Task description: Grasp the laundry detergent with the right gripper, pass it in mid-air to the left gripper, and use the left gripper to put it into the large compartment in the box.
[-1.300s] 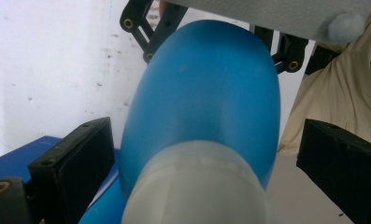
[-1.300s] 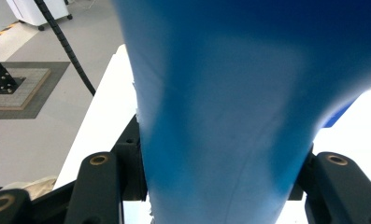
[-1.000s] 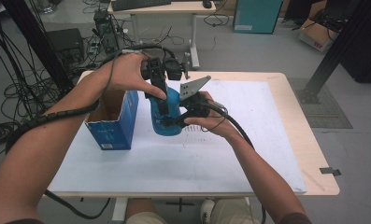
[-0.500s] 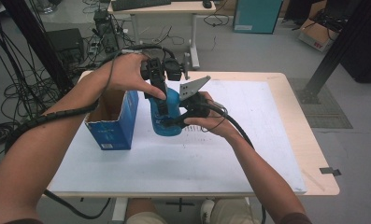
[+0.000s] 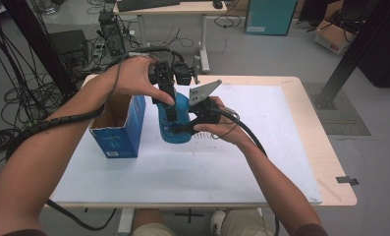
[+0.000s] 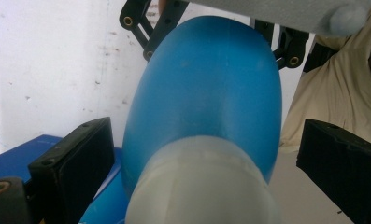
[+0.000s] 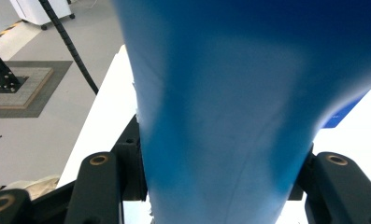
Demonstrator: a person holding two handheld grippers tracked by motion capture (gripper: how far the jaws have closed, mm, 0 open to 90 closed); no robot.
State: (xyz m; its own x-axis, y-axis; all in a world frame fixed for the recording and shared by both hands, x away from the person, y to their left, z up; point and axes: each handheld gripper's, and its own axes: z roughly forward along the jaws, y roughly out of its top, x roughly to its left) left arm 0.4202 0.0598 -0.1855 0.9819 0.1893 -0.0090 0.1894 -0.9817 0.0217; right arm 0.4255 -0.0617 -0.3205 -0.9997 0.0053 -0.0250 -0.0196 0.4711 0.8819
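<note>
Nothing much has shifted over the last second: both my hands, the blue bottle (image 5: 175,123) and the box sit where they were, so I judge this a pause in a handover or a two-handed steadying rather than a move. Nearest me, my right gripper (image 5: 185,129) clamps the bottle's lower body, its jaws pressed against both sides in the right gripper view. Above it, my left gripper (image 5: 169,103) comes down over the whitish top (image 6: 202,186), jaws spread wide and clear of the sides. The bottle stands upright on the white sheet (image 5: 261,162), just beside the open blue carton (image 5: 118,132). Farther off lies the bare table edge (image 5: 325,147).
</note>
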